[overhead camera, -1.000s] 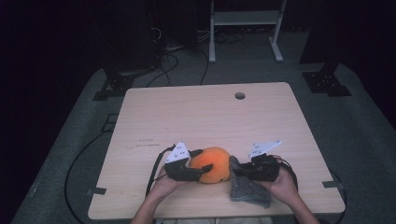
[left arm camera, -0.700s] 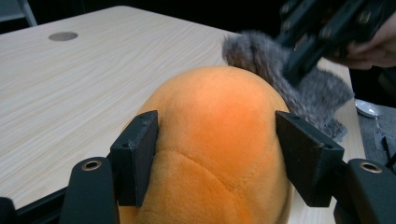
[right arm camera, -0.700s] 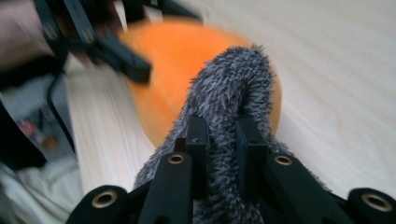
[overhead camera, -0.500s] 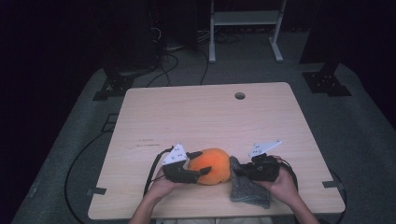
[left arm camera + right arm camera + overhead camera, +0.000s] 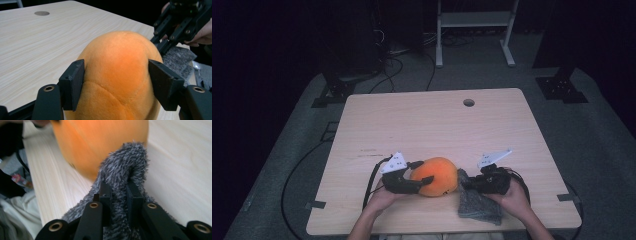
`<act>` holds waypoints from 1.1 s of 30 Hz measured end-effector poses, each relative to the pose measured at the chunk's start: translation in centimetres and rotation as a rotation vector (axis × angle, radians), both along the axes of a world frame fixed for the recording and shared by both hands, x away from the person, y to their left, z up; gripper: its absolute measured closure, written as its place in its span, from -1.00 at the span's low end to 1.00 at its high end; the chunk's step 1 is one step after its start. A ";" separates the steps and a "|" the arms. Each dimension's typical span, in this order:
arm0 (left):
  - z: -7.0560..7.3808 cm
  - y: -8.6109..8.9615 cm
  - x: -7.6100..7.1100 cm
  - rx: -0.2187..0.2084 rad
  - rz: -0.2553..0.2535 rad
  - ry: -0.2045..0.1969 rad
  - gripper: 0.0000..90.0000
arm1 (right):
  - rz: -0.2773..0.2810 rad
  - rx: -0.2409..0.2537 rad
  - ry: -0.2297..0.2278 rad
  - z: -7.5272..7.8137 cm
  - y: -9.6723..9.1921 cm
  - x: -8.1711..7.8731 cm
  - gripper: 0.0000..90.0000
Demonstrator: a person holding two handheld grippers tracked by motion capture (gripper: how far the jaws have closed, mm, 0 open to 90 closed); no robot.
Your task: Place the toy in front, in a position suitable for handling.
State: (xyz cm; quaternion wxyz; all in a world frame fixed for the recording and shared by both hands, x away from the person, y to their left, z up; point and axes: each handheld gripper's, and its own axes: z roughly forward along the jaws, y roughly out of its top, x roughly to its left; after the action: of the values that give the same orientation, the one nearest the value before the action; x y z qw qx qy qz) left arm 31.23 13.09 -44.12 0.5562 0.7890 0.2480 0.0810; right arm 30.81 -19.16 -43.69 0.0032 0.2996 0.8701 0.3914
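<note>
At lower centre of the high view, the left gripper (image 5: pixel 424 173) clamps the plush (image 5: pixel 435 176); the right gripper (image 5: pixel 466 183) pinches the cloth (image 5: pixel 477 206). The cloth could slip free if wiped hard against the plush.

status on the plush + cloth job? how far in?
Done: both grasps are made. The left gripper clamps the orange plush on both sides; the right gripper pinches a fold of the grey cloth.

In hand: the cloth's bunched end sits right at the plush's side, near the table front edge; contact looks likely.

Left: probably wiping across the plush. Most of the cloth trails on the table.
</note>
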 end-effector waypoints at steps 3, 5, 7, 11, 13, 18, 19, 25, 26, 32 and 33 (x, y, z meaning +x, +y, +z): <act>-0.2 0.1 0.1 -0.014 -0.002 0.012 -0.27 | -0.001 0.040 -0.027 0.7 0.0 -0.2 0.72; -0.2 -0.1 0.0 -0.008 -0.006 0.006 -0.27 | 0.000 0.096 -0.069 1.9 0.3 -0.5 0.72; -0.1 -0.3 -0.1 -0.002 -0.007 -0.002 -0.27 | 0.010 0.151 -0.087 2.5 0.6 -0.5 0.72; 0.0 -0.4 -0.3 0.008 -0.032 -0.009 -0.29 | 0.043 0.109 -0.044 1.1 0.9 -0.3 0.71; 0.3 -0.8 -0.5 0.027 -0.040 -0.016 -0.30 | 0.043 0.086 -0.021 0.6 0.5 -0.3 0.71; 0.5 -1.7 -0.9 0.061 -0.067 -0.043 -0.29 | 0.014 0.116 -0.075 2.0 -0.3 -0.6 0.71; 0.5 -1.9 -1.0 0.069 -0.076 -0.051 -0.29 | 0.012 0.152 -0.095 2.6 -0.2 -0.6 0.71; 1.0 -1.7 -1.0 0.034 -0.117 -0.017 -0.44 | 0.043 0.140 -0.074 1.9 0.8 -0.3 0.72; 1.2 -1.4 -0.9 0.000 -0.105 0.007 -0.44 | 0.051 0.138 -0.054 1.6 0.7 -0.3 0.72; 0.7 -1.5 -0.6 0.008 -0.070 0.052 -0.33 | 0.056 0.091 -0.103 2.4 0.5 -1.1 0.71; 0.8 -1.6 -0.6 0.011 -0.073 0.047 -0.32 | 0.062 0.105 -0.123 3.0 0.8 -1.4 0.71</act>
State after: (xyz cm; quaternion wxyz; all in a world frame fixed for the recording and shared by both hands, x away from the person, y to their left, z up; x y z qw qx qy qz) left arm 30.64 11.48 -43.35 0.5483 0.8024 0.2317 0.0435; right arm 29.44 -18.40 -40.74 0.0289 0.2475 0.8554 0.4541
